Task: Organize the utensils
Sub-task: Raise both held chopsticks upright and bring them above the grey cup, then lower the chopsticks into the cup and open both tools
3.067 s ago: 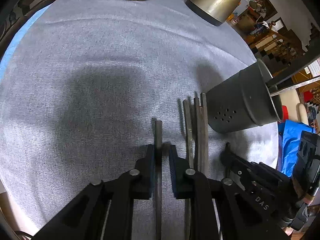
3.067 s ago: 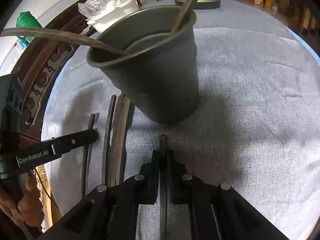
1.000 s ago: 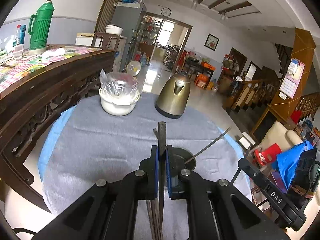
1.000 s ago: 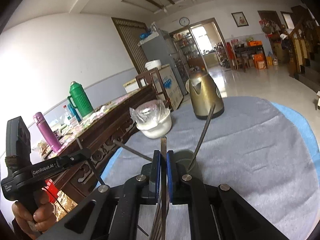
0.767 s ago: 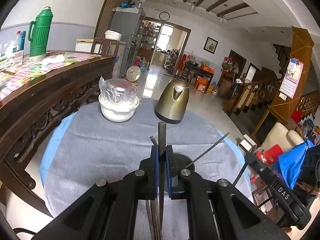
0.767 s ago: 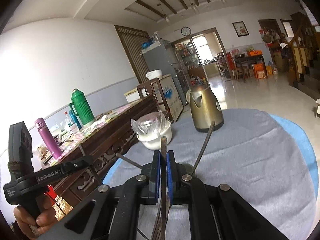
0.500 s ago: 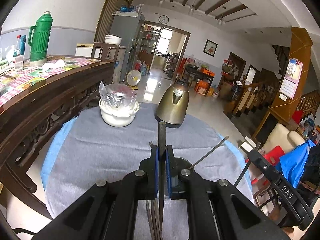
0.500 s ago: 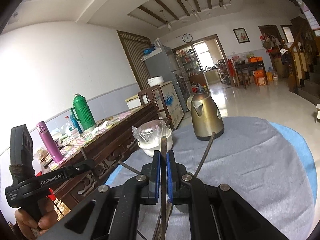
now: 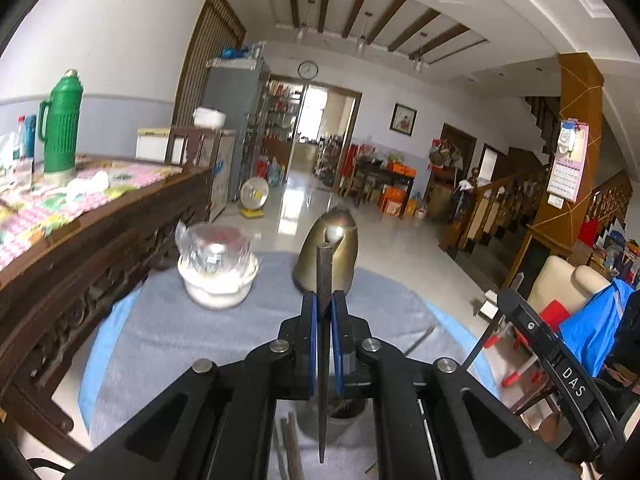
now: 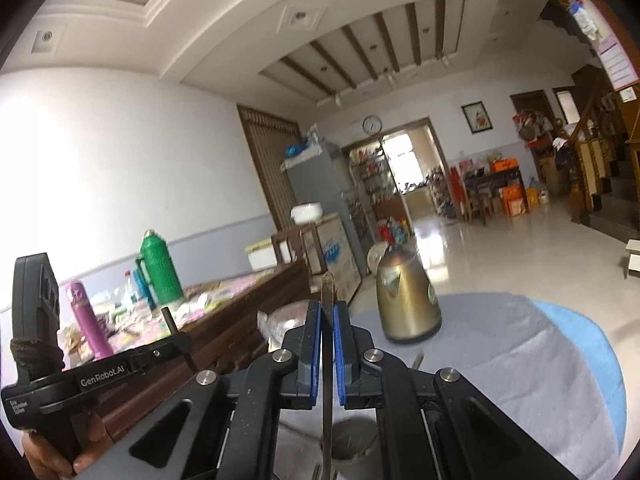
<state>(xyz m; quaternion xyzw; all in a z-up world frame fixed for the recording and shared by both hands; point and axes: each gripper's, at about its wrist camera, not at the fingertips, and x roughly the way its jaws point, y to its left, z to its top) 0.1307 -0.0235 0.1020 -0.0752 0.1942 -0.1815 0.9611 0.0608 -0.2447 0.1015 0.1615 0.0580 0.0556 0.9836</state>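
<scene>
In the left wrist view my left gripper (image 9: pixel 324 300) is shut on a thin dark metal utensil (image 9: pixel 323 264) that stands upright between the blue pads. The dark utensil cup (image 9: pixel 334 420) sits on the grey cloth just below it, with a utensil (image 9: pixel 418 345) leaning out to the right. Loose utensils (image 9: pixel 289 450) lie beside the cup. In the right wrist view my right gripper (image 10: pixel 327 312) is shut on another upright utensil (image 10: pixel 328 288), above the same cup (image 10: pixel 350 446). Each gripper shows at the side of the other's view.
A brass kettle (image 9: pixel 330 252) and a white bowl under plastic wrap (image 9: pixel 218 276) stand at the far side of the round cloth-covered table (image 9: pixel 168 332). A carved wooden sideboard (image 9: pixel 80 248) with a green flask lies left. A hand (image 10: pixel 80 456) grips the left tool.
Both grippers have risen and tipped upward with their utensils still clamped. The table, kettle and cup have dropped lower in both views.
</scene>
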